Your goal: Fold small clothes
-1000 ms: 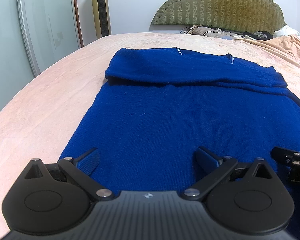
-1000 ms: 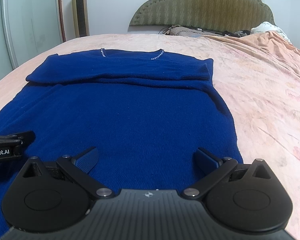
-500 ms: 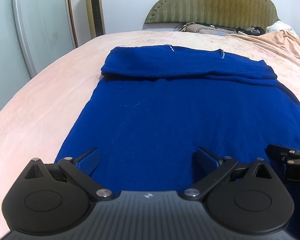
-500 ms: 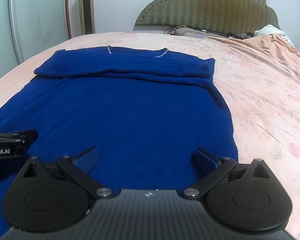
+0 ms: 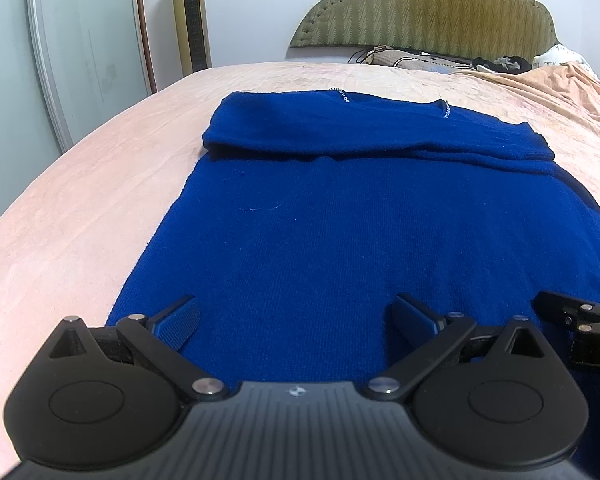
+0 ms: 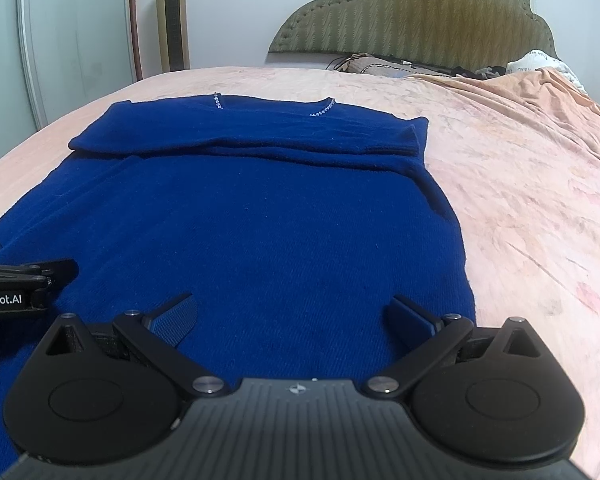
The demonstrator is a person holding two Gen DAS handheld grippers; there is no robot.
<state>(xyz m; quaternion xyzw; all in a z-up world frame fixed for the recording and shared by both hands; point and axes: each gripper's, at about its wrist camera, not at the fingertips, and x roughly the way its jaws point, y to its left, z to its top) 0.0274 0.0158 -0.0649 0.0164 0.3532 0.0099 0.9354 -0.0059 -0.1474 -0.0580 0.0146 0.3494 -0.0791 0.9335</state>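
Two tools (image 5: pixel 294 318) over sweater hem (image 5: pixel 340 340)

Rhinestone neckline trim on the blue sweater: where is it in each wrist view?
Left wrist: neckline trim sits top centre-right, at the far edge of the blue sweater.
Right wrist: neckline trim sits upper centre-left, at the sweater's far edge.
Shared landmark: the green headboard, behind the pink bedspread.

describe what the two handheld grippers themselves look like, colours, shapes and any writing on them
Both the left gripper and right gripper are matte black: ribbed body, two round discs, silver pivot screws, angled linkage arms, blue textured finger pads. White "Robot.AI" lettering marks the left one's side. No cables or sleeves show.
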